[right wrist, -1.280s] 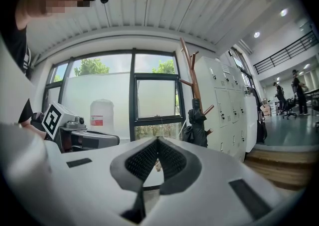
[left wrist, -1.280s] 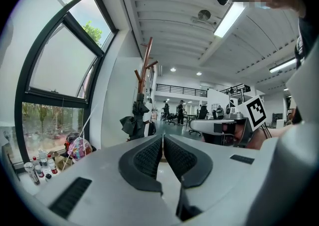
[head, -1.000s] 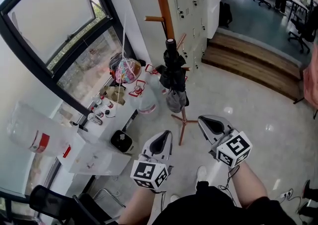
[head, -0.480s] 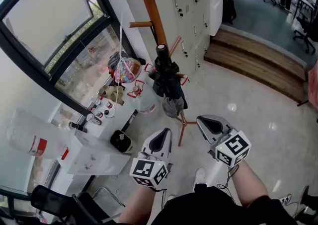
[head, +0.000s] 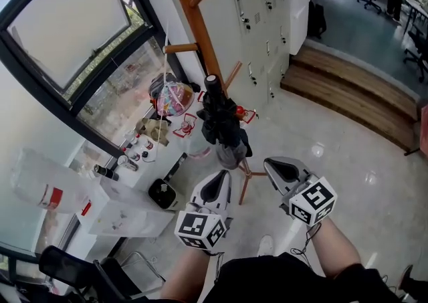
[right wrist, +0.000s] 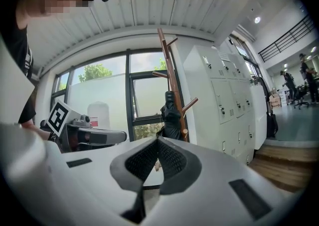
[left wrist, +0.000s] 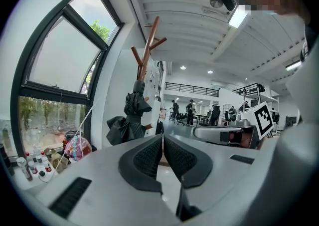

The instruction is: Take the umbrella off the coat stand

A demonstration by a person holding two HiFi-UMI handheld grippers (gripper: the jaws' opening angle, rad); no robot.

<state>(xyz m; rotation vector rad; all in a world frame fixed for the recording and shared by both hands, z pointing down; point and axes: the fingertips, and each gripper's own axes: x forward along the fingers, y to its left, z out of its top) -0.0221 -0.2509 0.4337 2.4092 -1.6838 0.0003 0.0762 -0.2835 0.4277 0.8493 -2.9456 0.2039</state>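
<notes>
A black folded umbrella (head: 219,124) hangs upright on a wooden coat stand (head: 194,24), handle end up. It also shows in the left gripper view as a dark bundle (left wrist: 130,117) against the stand (left wrist: 145,55), and in the right gripper view (right wrist: 172,115) on the stand (right wrist: 169,63). My left gripper (head: 215,184) is shut and empty, short of the umbrella's lower end. My right gripper (head: 279,166) is shut too, empty, to the right of the stand's feet. Neither touches the umbrella.
A low white table (head: 124,211) with bottles (head: 127,158) and a colourful bag (head: 172,97) stands by the window at left. White lockers (head: 267,14) line the wall behind the stand. Wooden steps (head: 348,94) rise at right. People stand in the far office.
Both grippers and the view have advanced toward the coat stand; the umbrella now sits lower and nearer in the head view. Both jaws stayed shut.
</notes>
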